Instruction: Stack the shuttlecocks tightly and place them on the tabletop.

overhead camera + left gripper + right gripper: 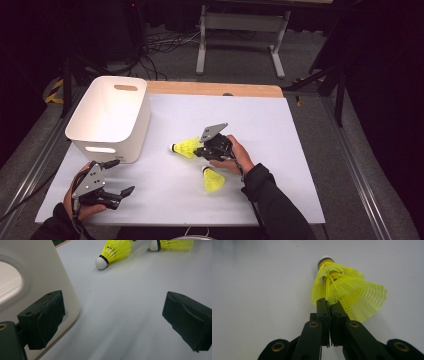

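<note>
Your right gripper [329, 303] has its fingers clamped on the skirt edge of a yellow plastic shuttlecock with a white cork tip [347, 290], lying mid-bench. A second yellow shuttlecock [213, 179] lies near it. Your left gripper [110, 317], fingers wide apart, rests beside the white plastic bin [112, 117].

White table [280, 165], bin [111, 120], two shuttlecocks [213, 180]
</note>
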`<state>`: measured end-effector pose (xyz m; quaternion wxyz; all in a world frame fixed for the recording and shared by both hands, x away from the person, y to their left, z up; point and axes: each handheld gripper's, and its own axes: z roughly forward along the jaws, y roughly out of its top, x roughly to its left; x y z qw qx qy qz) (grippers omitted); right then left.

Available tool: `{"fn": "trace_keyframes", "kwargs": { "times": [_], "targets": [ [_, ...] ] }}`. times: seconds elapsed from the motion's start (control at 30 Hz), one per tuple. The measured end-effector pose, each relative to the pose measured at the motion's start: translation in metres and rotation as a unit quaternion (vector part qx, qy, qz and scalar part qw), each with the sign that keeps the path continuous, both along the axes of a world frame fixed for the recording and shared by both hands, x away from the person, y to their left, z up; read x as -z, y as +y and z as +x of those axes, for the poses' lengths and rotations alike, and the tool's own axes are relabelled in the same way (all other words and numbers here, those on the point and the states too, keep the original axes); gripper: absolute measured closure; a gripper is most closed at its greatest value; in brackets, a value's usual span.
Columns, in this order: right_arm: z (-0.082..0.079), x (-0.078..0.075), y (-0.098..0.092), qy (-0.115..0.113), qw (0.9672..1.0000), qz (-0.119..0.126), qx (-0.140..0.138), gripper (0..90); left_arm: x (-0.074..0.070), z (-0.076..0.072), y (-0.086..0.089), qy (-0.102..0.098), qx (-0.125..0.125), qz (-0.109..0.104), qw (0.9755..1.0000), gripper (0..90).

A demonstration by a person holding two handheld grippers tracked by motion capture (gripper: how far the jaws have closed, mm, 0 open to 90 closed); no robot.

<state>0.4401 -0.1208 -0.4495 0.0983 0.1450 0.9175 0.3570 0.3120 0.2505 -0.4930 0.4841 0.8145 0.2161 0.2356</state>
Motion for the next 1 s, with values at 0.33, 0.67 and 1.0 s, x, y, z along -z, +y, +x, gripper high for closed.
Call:
{"fn": "trace_keyframes", "kwargs": {
  "times": [0.33, 0.67, 1.0],
  "targets": [
    [-0.0006, 0.0051, 0.0049, 0.010, 0.9998, -0.011, -0.010, 86.0, 0.0003, 0.0001, -0.0007, 0.001, 0.002, 0.003, 1.0000, 5.2],
    [0.0000, 0.0097, 0.0068, 0.020, 0.9995, -0.022, -0.013, 83.0, 0.0006, 0.0004, -0.0014, 0.003, 0.003, 0.004, 1.0000, 5.2],
    [-0.0024, 0.0038, 0.0021, 0.010, 0.9998, -0.017, -0.003, 74.4, 0.0006, 0.0003, -0.0013, 0.001, 0.004, 0.001, 1.0000, 5.5]
  ]
}}
